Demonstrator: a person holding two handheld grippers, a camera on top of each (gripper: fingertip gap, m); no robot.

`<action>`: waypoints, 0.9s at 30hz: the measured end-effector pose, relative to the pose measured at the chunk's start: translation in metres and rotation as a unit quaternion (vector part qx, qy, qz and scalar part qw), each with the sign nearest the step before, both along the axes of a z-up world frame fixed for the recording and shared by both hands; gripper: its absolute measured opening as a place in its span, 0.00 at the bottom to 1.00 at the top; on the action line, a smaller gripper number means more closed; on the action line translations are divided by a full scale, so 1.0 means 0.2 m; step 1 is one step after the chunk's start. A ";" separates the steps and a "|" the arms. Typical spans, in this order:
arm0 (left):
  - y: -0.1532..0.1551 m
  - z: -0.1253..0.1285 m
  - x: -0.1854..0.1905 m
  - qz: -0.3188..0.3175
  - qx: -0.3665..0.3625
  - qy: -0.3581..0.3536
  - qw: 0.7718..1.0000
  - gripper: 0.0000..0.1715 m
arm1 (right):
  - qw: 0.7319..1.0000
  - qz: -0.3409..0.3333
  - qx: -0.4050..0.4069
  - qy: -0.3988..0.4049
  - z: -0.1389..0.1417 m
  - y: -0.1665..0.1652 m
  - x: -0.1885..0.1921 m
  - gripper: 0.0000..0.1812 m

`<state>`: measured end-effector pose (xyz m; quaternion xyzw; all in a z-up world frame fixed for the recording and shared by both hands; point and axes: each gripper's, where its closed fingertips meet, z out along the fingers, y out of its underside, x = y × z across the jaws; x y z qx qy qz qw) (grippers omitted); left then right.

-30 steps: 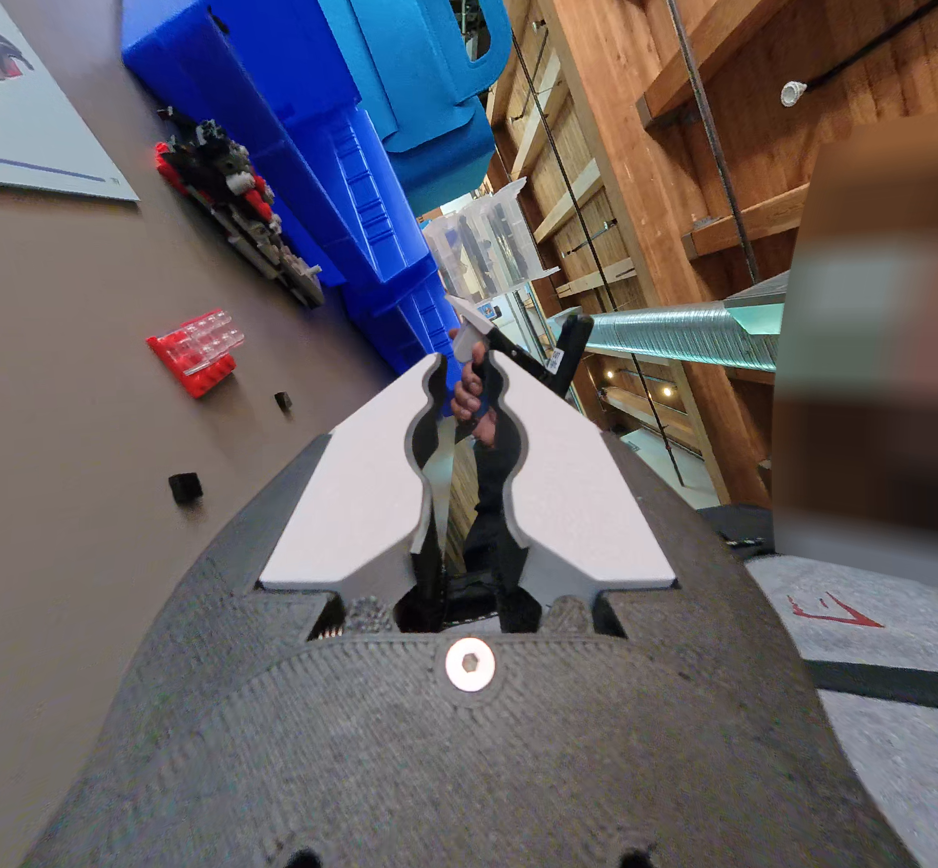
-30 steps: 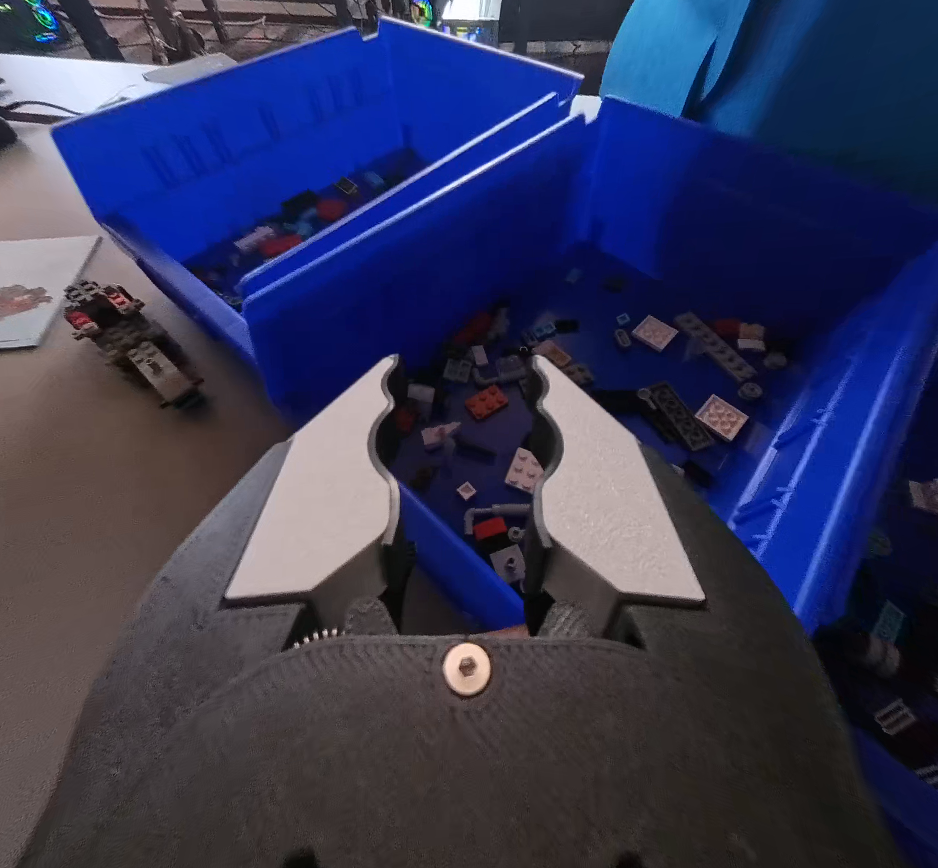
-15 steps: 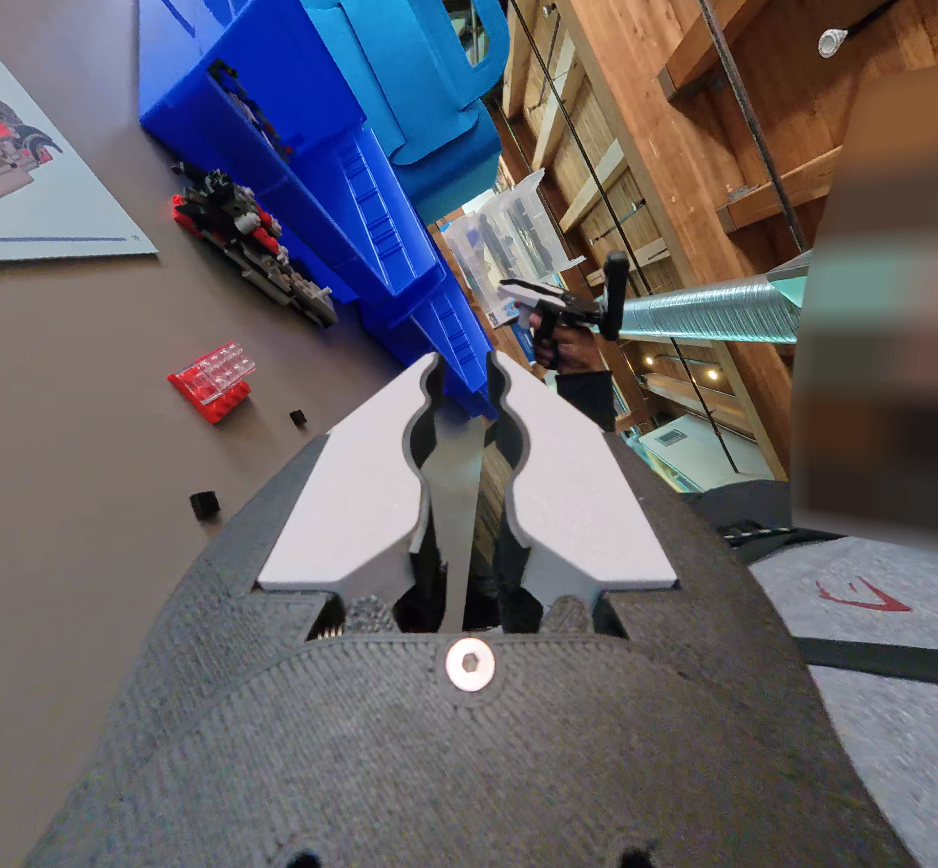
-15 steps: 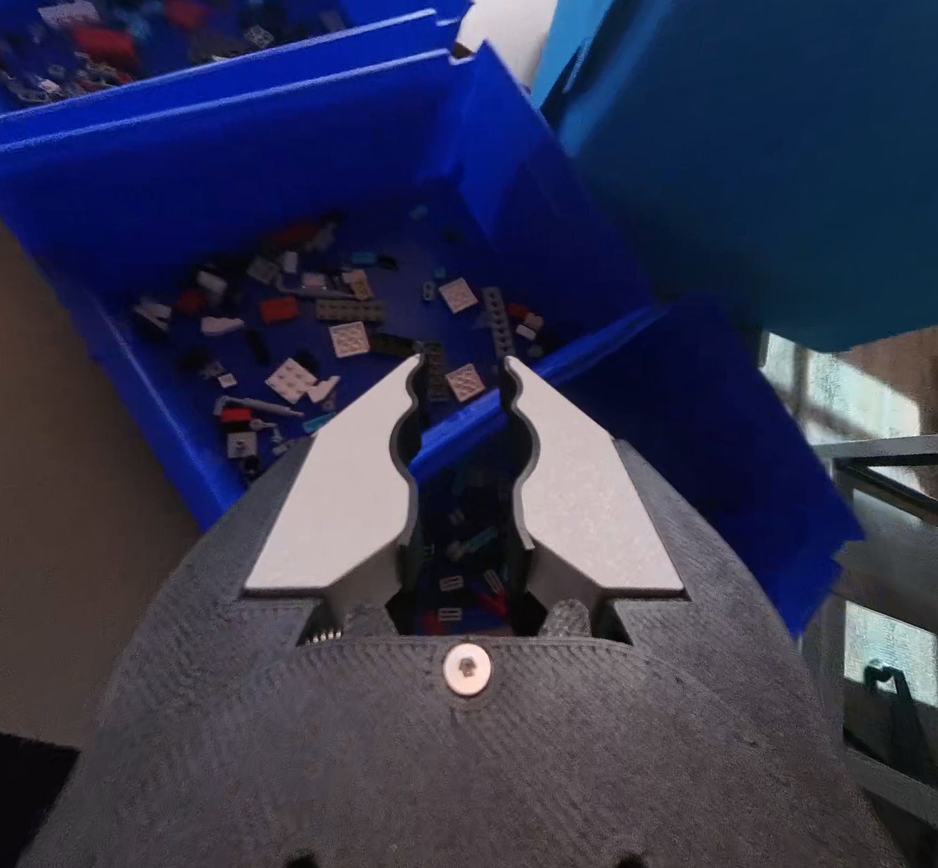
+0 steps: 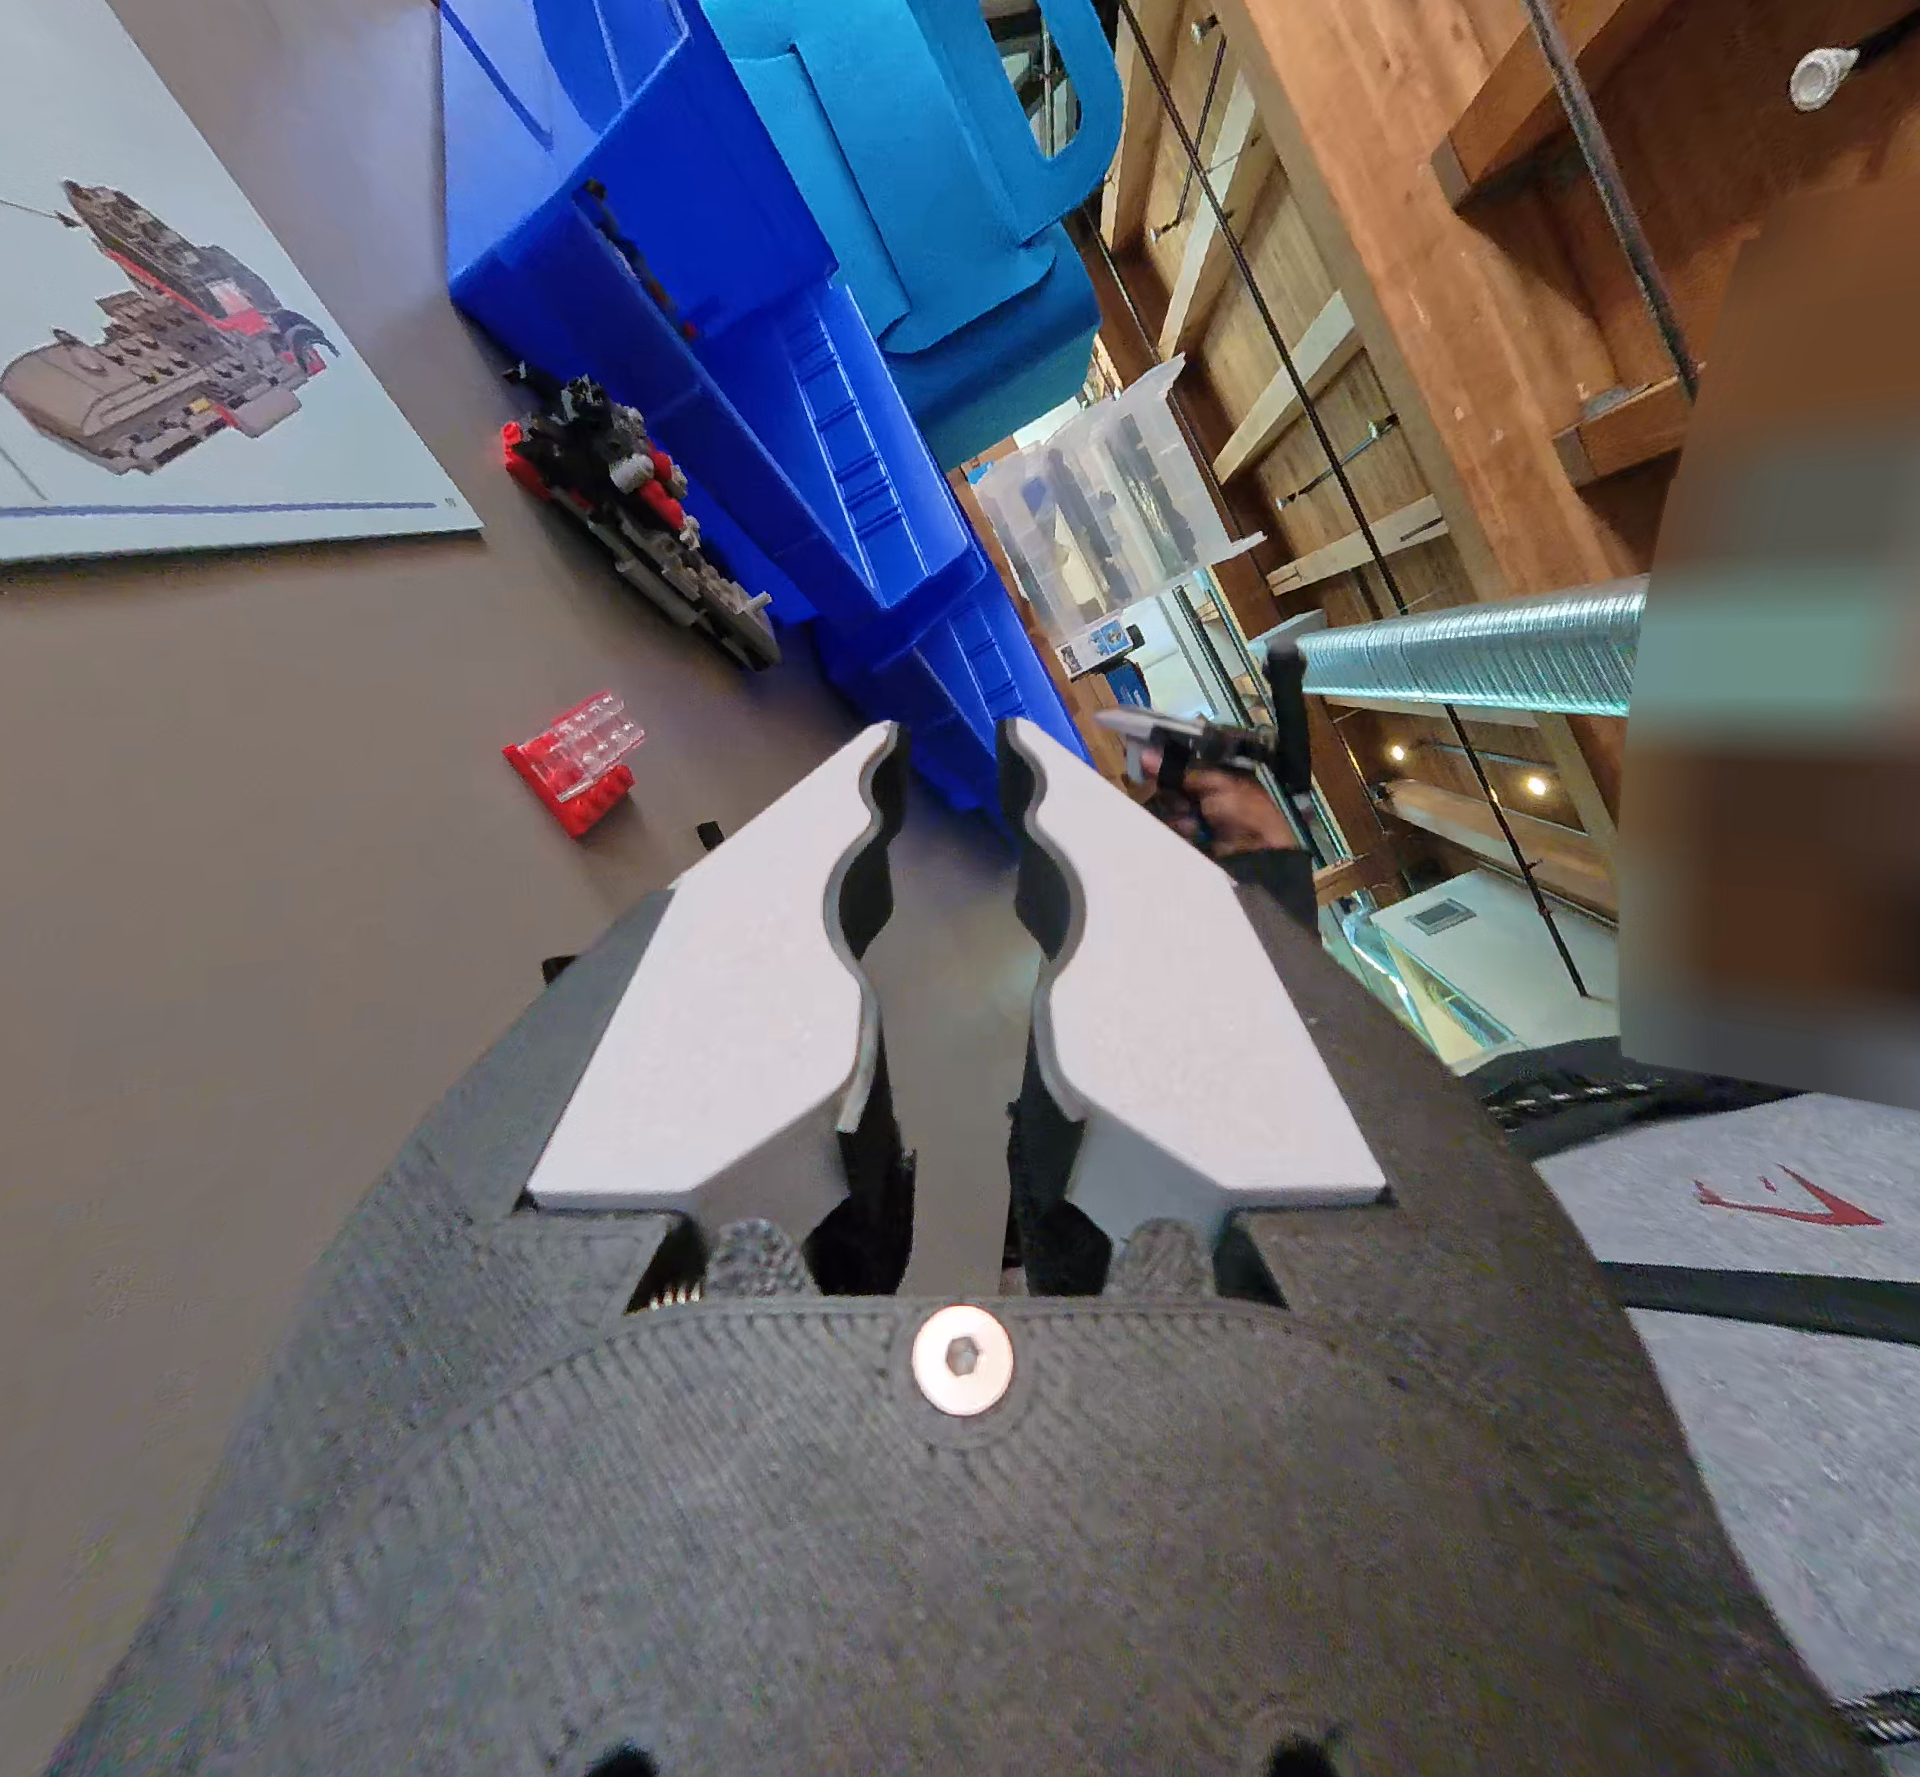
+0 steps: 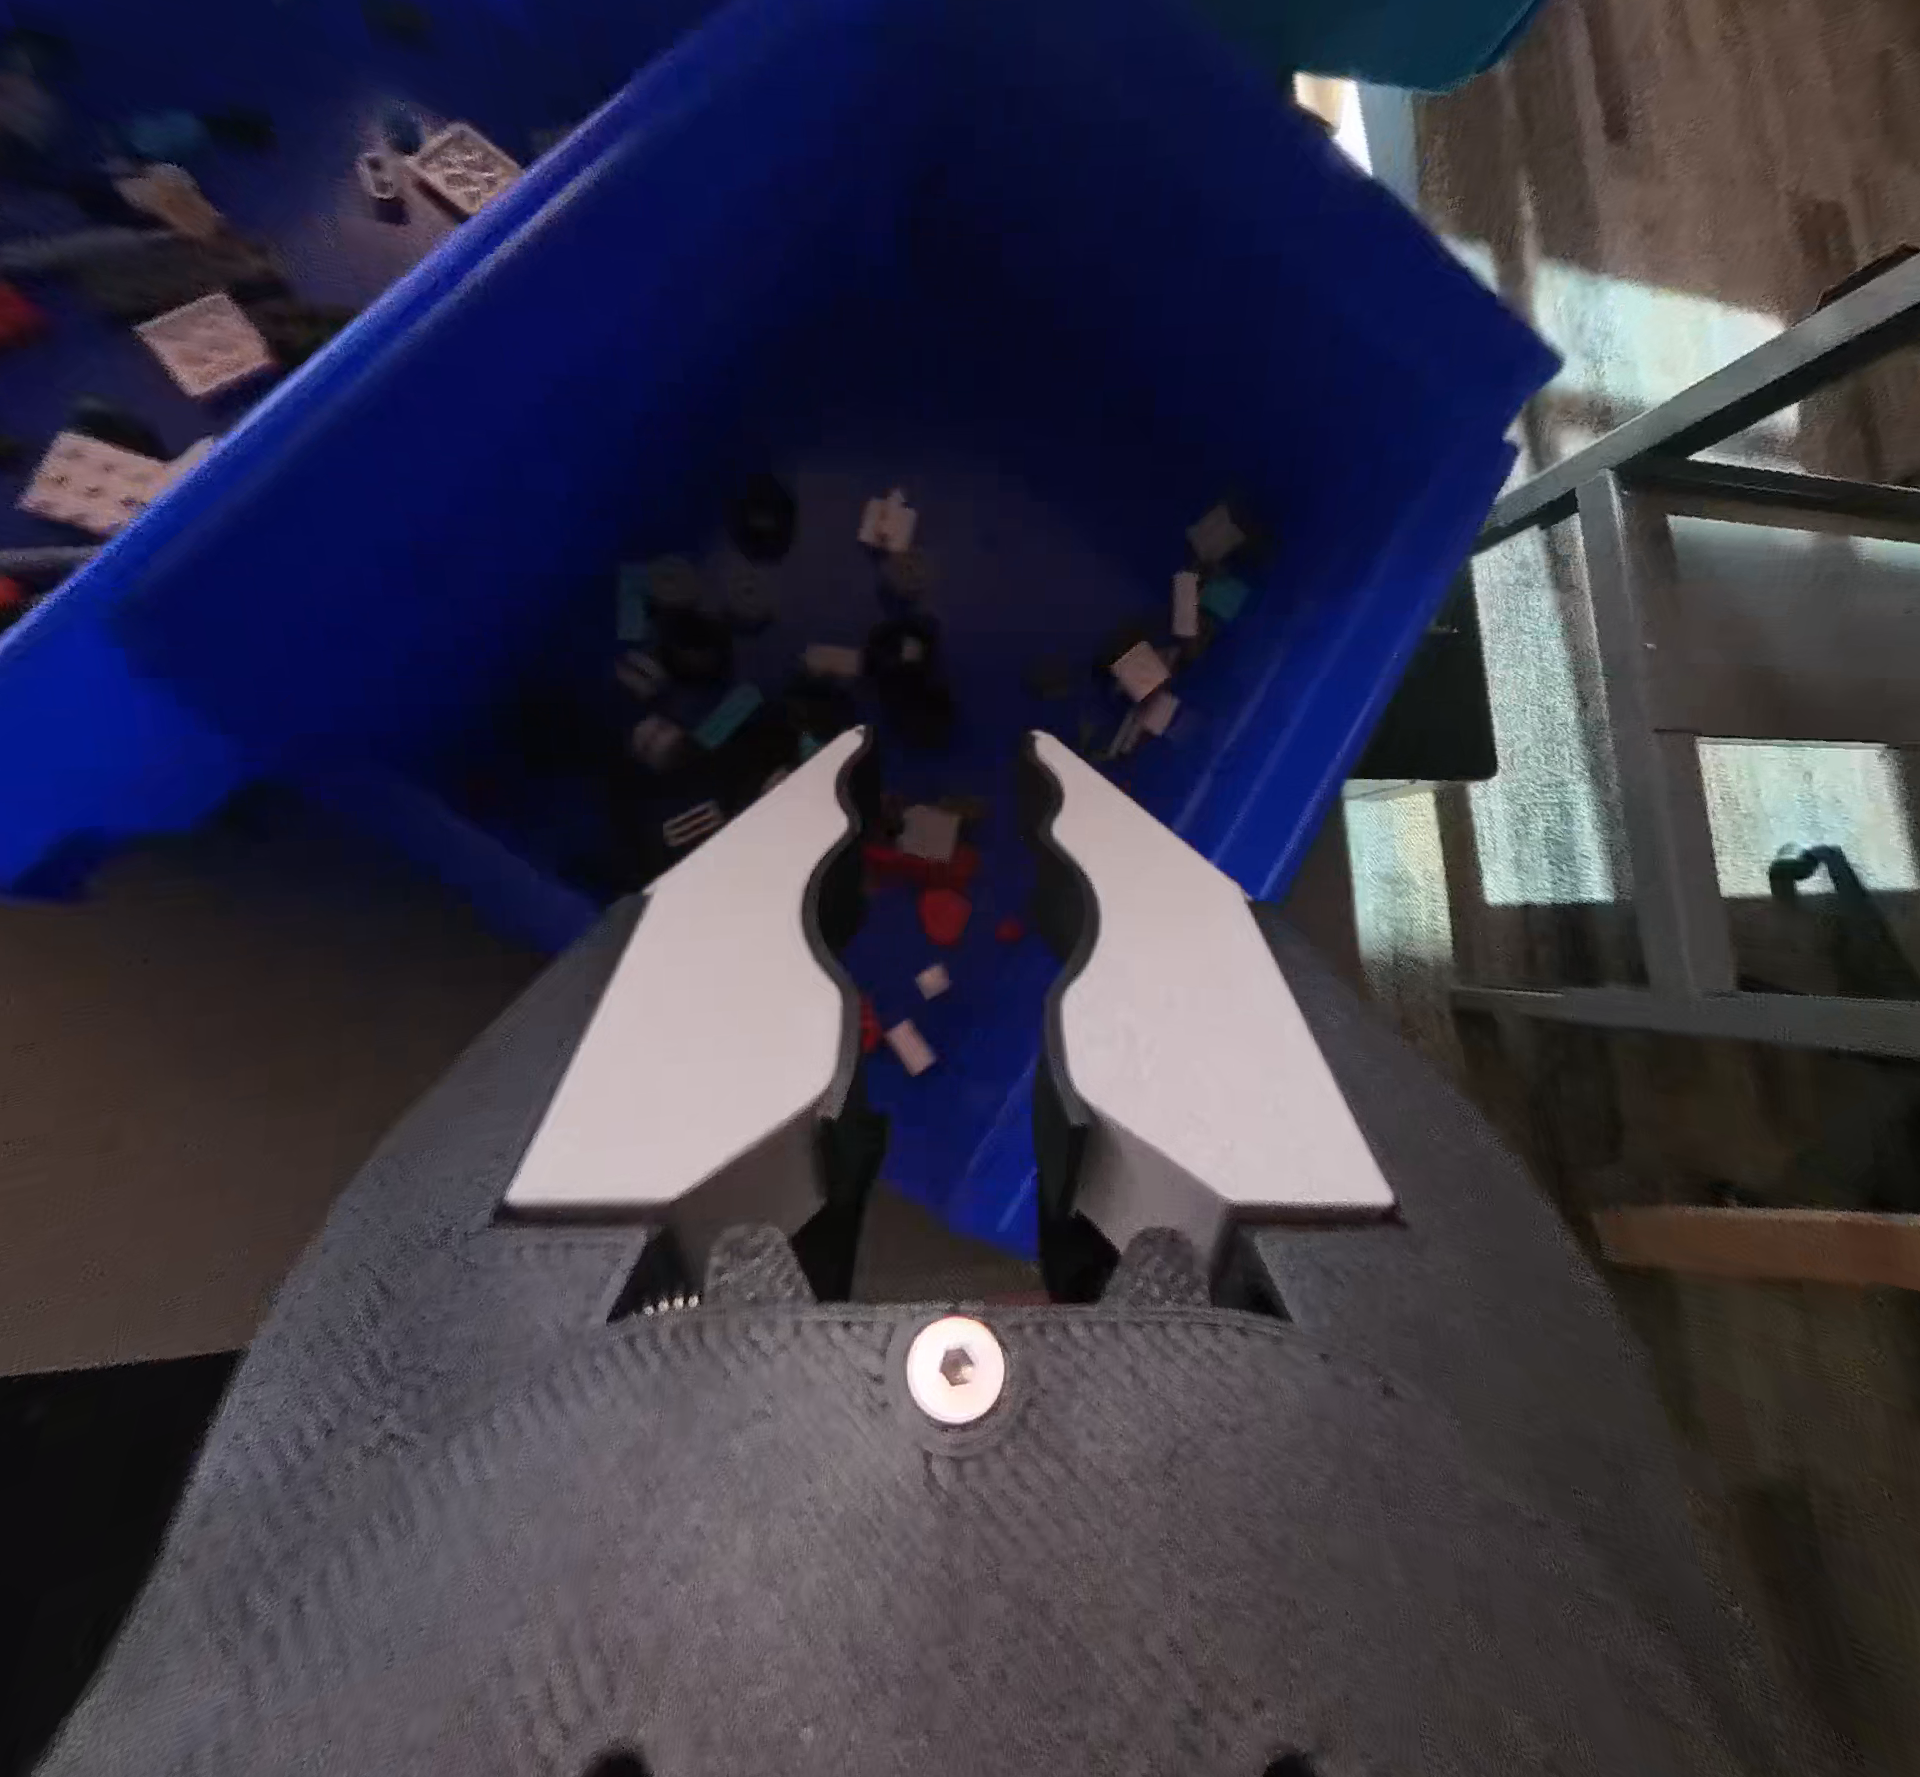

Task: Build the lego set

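Observation:
In the left wrist view a half-built black, grey and red lego model [image 5: 644, 522] lies on the brown table beside a row of blue bins [image 5: 665, 273]. A red piece with a clear top [image 5: 577, 759] lies nearer. My left gripper [image 5: 951, 740] is open and empty, tilted on its side above the table. The right gripper [image 5: 1143, 725] shows far off in a hand. In the right wrist view my right gripper [image 6: 948, 740] is open and empty over the end blue bin [image 6: 1403, 584], which holds several loose small pieces [image 6: 925, 854].
An instruction booklet [image 5: 156, 356] lies at the table's left. Small black pieces [image 5: 709, 834] lie near the left gripper. A light blue box [image 5: 935, 148] stands behind the bins. A neighbouring bin [image 6: 312, 293] holds flat plates. A metal frame [image 6: 1662, 688] stands beyond the table edge. The grippers' ends are close to 60 cm from one another.
My right gripper has swung right from the middle bin to over the end bin. My left gripper has turned, bringing the booklet and model more into view. Both stay open.

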<state>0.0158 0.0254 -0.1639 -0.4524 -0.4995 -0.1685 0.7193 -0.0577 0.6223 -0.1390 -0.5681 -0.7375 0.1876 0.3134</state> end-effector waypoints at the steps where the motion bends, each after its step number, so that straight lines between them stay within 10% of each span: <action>1: 0.01 0.00 0.00 -0.004 -0.002 0.001 1.000 0.10 | 1.000 0.002 0.000 -0.025 0.00 0.03 -0.07 0.15; 10: 0.05 0.01 0.05 0.003 0.001 0.014 1.000 0.10 | 0.925 -0.006 0.061 -0.375 -0.37 0.27 -0.41 0.17; 27: 0.02 0.03 0.09 -0.013 0.023 0.019 0.999 0.10 | 0.916 -0.143 -0.039 -0.374 -0.56 0.36 -0.38 0.11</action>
